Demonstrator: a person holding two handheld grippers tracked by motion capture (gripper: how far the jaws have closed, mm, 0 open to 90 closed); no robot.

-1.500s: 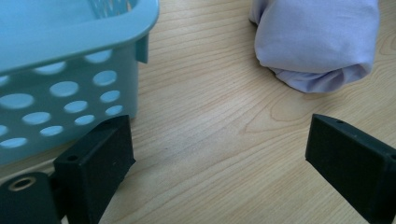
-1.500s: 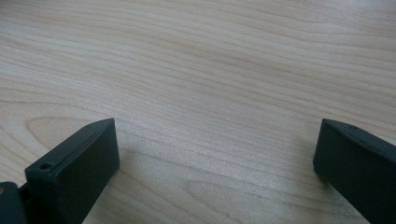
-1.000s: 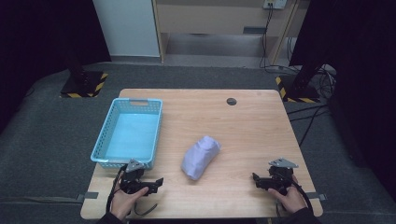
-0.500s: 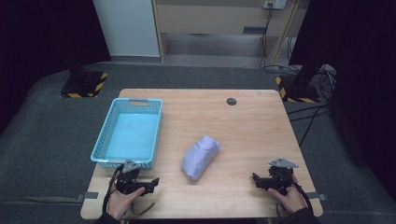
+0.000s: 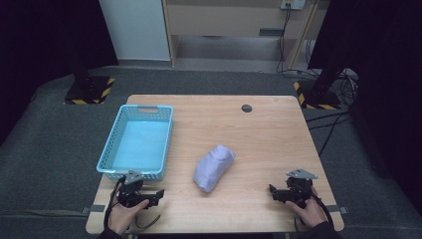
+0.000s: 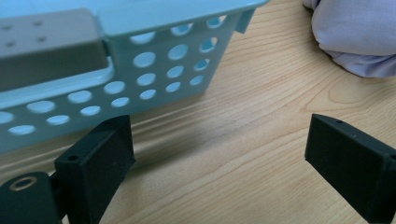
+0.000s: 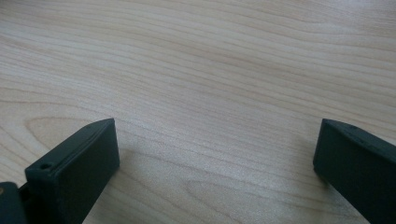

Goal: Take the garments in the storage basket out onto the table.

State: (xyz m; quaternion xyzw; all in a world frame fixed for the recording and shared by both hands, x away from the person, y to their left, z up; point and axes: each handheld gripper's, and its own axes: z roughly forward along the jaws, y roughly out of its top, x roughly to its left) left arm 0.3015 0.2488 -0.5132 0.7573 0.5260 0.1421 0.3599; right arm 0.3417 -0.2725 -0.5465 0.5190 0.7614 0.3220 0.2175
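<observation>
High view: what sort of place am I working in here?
Probably a lab recording bay: a wooden table on grey carpet, dark curtains around it, stand bases with hazard tape, and wall cables.

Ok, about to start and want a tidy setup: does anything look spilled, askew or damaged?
Nothing stands out. The lavender cloth lies crumpled mid-table, beside the blue basket, which sits upright. The left gripper and right gripper rest near the table's near edge, jaws open.
</observation>
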